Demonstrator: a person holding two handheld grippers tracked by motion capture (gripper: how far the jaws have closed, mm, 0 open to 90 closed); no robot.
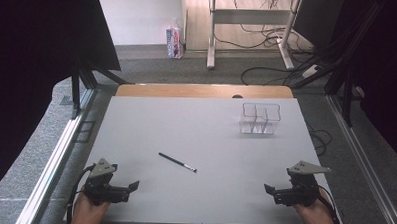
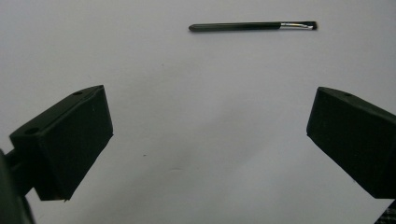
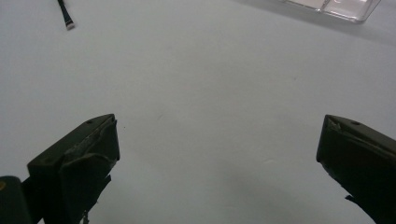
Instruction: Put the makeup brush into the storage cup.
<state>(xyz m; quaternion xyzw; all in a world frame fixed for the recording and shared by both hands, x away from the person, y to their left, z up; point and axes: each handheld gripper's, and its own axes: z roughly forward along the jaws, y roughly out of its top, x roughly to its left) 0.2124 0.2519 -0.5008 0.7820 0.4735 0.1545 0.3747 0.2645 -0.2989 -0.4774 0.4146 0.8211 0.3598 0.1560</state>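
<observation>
A thin black brush [image 1: 177, 162] with a silver ferrule lies flat near the middle of the grey table [image 1: 196, 127]. A clear plastic organiser [image 1: 259, 118] with compartments stands at the back right. My left gripper [image 1: 132, 186] rests at the front left corner, open and empty, pointing right. In the left gripper view the brush [image 2: 252, 26] lies well ahead of the wide-spread jaws. My right gripper [image 1: 270, 190] sits at the front right, open and empty. The right gripper view catches the brush tip [image 3: 65, 14] at top left and the organiser [image 3: 336, 7] at top right.
The table's wooden far edge [image 1: 202, 90] shows behind the grey surface. Metal frame rails [image 1: 55, 152] run along both sides. Cables [image 1: 268, 74] and desk legs stand on the floor beyond.
</observation>
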